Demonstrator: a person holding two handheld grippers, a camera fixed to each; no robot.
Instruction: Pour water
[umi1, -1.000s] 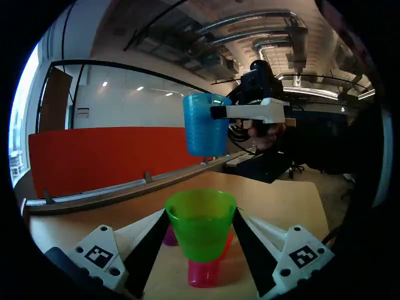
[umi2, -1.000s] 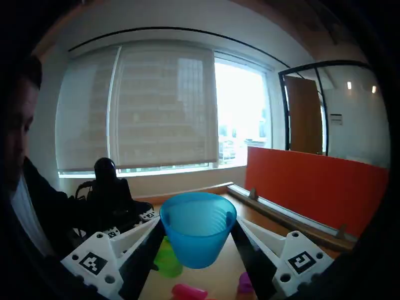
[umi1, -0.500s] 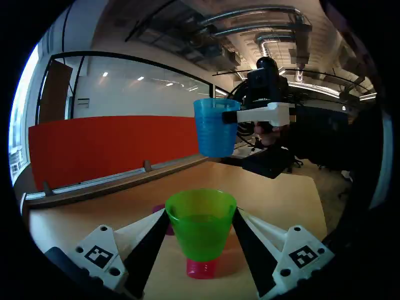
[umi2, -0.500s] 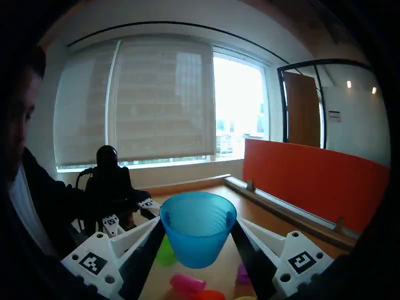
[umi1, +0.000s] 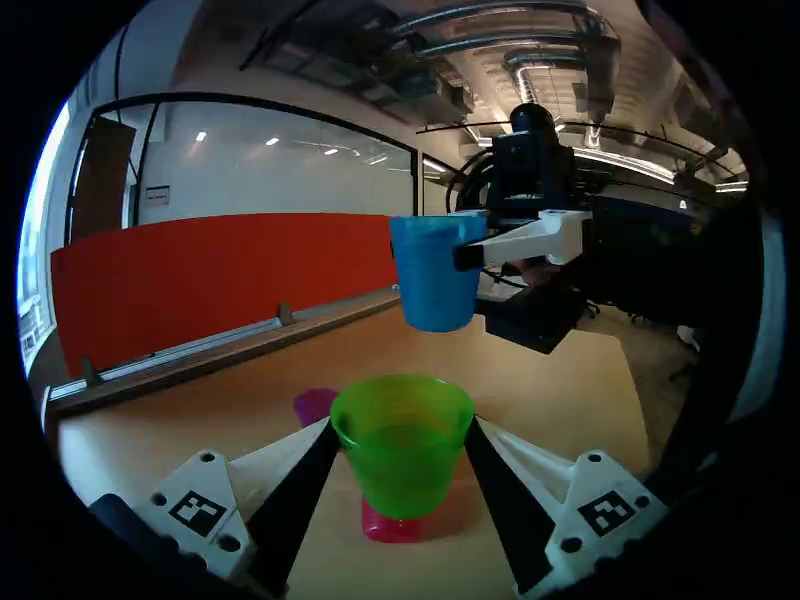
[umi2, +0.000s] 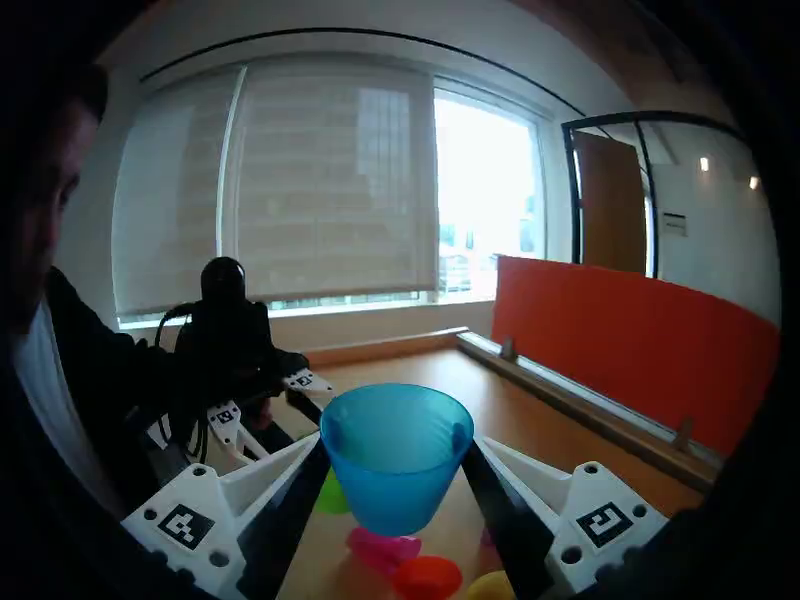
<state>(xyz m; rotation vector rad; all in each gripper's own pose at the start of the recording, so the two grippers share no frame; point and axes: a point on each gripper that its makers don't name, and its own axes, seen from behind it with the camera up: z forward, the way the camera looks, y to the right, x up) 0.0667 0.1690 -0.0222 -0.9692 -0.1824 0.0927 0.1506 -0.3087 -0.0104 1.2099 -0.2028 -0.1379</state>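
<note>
Lowered slightly since the earlier frame: blue cup, upright, pinched by right tool, above the bench, beyond green cup. Green cup: liquid inside, pinched by left tool. Pink cup on bench below it; purple cup to the left.

We are looking at a wooden table that is carrying small plastic cups. A purple cup is sitting on it, while a pink cup is lying, seemingly on its side, beside a red cup.
</note>
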